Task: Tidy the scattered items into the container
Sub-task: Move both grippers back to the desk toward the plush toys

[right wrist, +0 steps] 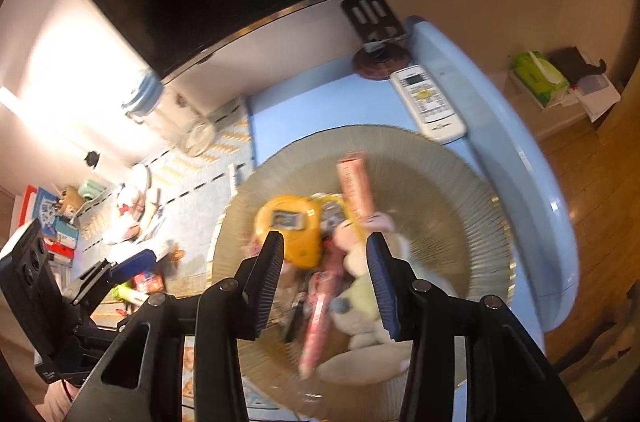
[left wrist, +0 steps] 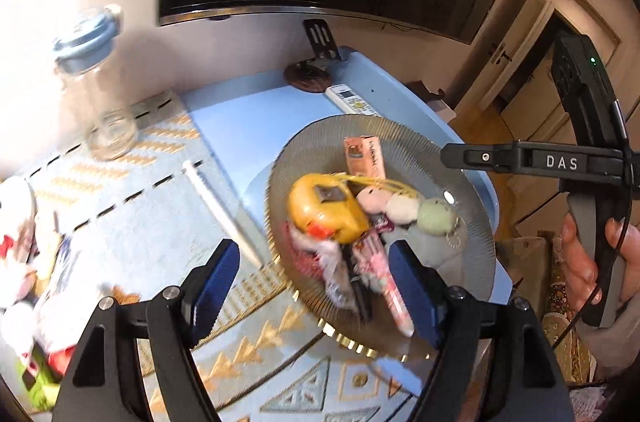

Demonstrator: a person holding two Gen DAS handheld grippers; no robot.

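Note:
A ribbed glass plate (left wrist: 464, 242) (right wrist: 440, 190) sits on the blue table and holds several items: a yellow tape measure (left wrist: 326, 212) (right wrist: 292, 226), a pink box (left wrist: 362, 156) (right wrist: 356, 186), small plush toys (left wrist: 404, 206) (right wrist: 356, 246) and a pink pen (left wrist: 394, 296) (right wrist: 318, 318). My left gripper (left wrist: 316, 286) is open, above the plate's near-left rim. My right gripper (right wrist: 326, 278) is open and empty, hovering above the pile; it shows in the left wrist view (left wrist: 452, 154) at the plate's right.
A glass jar (left wrist: 100, 94) (right wrist: 172, 110) with a blue lid stands on the patterned mat. A white remote (left wrist: 354, 100) (right wrist: 428, 98) and a phone stand (left wrist: 316, 62) lie behind the plate. Loose clutter (left wrist: 24, 262) (right wrist: 132, 206) lies at the left. A dark TV hangs on the wall.

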